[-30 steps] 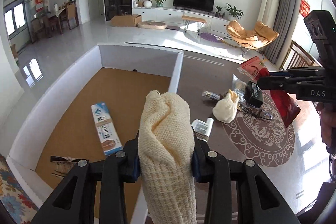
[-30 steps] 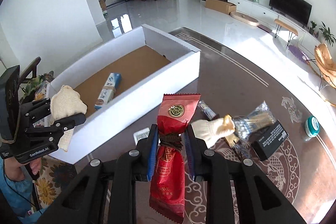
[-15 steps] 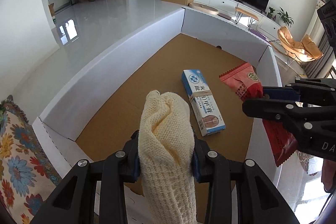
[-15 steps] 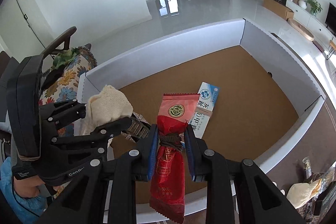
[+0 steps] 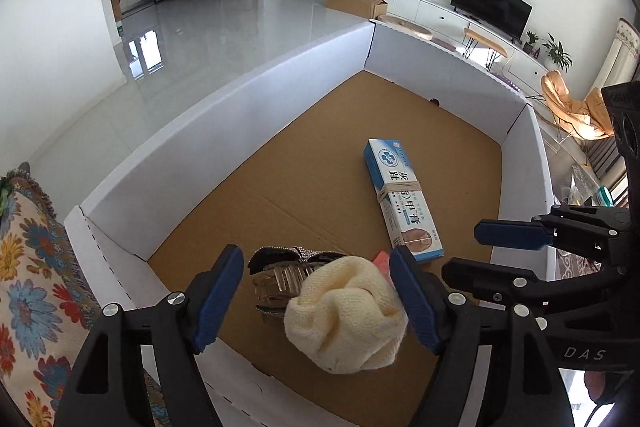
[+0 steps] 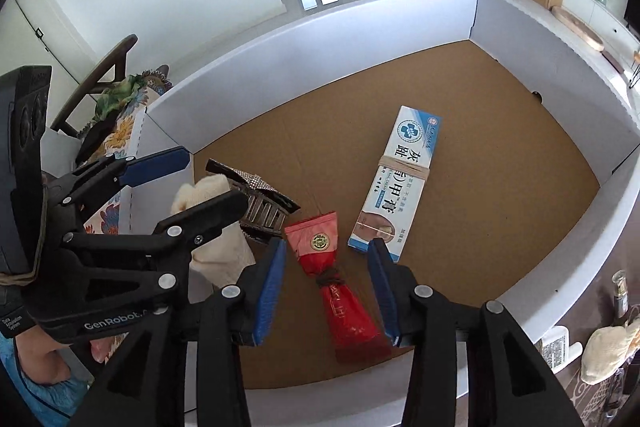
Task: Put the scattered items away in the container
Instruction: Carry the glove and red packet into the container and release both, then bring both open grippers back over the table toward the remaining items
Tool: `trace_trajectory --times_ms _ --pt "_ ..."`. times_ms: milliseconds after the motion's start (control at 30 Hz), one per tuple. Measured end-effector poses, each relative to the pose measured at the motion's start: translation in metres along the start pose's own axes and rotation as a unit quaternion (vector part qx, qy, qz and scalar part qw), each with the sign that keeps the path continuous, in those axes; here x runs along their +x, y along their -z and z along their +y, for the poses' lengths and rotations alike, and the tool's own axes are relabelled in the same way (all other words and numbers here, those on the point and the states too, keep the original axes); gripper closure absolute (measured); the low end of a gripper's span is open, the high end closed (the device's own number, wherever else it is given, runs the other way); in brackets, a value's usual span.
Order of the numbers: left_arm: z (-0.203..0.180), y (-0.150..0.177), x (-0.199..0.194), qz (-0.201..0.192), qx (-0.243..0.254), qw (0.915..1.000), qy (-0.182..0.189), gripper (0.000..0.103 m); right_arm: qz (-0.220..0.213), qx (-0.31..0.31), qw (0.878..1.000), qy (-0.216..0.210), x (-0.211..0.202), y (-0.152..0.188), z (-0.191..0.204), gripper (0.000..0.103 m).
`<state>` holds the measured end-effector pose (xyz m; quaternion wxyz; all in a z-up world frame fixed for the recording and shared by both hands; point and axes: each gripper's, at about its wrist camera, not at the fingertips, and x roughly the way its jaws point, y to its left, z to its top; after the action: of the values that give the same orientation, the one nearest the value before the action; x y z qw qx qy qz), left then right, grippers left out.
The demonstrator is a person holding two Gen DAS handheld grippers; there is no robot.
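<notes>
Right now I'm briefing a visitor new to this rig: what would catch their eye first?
Both open grippers, left gripper and right gripper, hang over the white-walled cardboard box. Between their fingers lie a cream knitted cloth and a red snack packet, near a rhinestone hair claw and a blue-white ointment carton.

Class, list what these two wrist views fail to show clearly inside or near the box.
- Red packet: in the left wrist view only a corner shows behind the cream cloth.
- Hair clip: partly covered by the left gripper in the right wrist view.
- Items outside the box: cut off at the right wrist view's lower right edge.
</notes>
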<state>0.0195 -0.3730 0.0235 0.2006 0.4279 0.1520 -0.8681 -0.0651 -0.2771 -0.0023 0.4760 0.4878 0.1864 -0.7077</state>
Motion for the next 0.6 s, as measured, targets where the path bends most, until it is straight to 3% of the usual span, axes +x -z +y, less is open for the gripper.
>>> trace_trajectory --times_ms 100,167,300,400,467,600 --pt "-0.015 0.002 -0.017 -0.024 0.013 0.9996 -0.002 0.028 -0.021 -0.004 1.0 0.01 -0.028 0.002 -0.012 0.035" --pt "-0.035 0.003 -0.032 -0.043 0.038 0.9983 0.006 0.028 -0.037 -0.002 0.999 0.022 -0.05 0.006 -0.027 0.031" --pt "-0.094 0.014 -0.066 -0.082 0.098 0.9906 0.048 0.026 -0.068 0.044 0.996 0.043 -0.101 0.029 -0.076 0.017" --pt "-0.144 0.032 -0.082 -0.102 0.141 0.9806 0.091 0.004 -0.087 0.083 0.991 0.064 -0.134 0.066 -0.116 0.011" --pt "-0.178 0.052 -0.081 -0.096 0.169 0.9734 0.122 0.0 -0.094 0.112 0.985 0.091 -0.149 0.102 -0.143 0.008" --pt "-0.242 0.099 -0.036 -0.031 0.229 0.9623 0.144 0.0 -0.095 0.184 0.967 0.149 -0.152 0.192 -0.195 0.007"
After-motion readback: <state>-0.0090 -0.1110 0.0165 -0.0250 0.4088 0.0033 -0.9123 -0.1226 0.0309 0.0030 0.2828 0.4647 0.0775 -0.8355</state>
